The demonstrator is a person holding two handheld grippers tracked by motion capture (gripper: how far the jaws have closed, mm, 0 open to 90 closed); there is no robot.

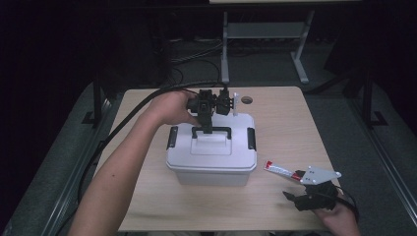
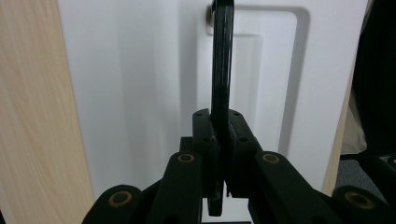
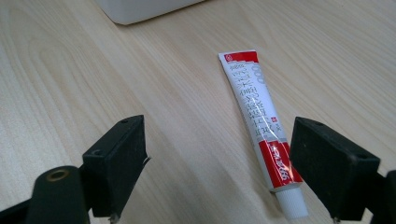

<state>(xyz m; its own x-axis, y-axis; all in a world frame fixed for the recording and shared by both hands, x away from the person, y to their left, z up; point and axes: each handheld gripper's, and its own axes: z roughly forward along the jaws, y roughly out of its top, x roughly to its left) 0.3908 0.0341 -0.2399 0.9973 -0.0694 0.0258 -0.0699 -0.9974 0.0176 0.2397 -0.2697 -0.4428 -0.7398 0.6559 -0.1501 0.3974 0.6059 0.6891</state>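
A white plastic box (image 1: 211, 164) with a black carry handle (image 1: 212, 131) stands mid-table, a black latch on each short side. My left gripper (image 1: 205, 127) reaches over its far edge, shut on that handle. In the left gripper view the raised handle (image 2: 221, 70) runs straight between the pinched jaws of the left gripper (image 2: 221, 128) above the white lid (image 2: 140, 93). A red and white tube (image 1: 279, 170) lies on the table to the box's right. My right gripper (image 1: 296, 200) rests open near the front right corner. In the right gripper view the tube (image 3: 259, 112) lies just ahead of the right gripper (image 3: 222, 144), toward its right jaw, untouched.
The wooden table (image 1: 147, 196) ends close to the right hand at its front and right edges. A round cable hole (image 1: 247, 100) and a thin white upright piece (image 1: 235, 104) sit behind the box. A thick black cable (image 1: 123, 118) trails off to the left.
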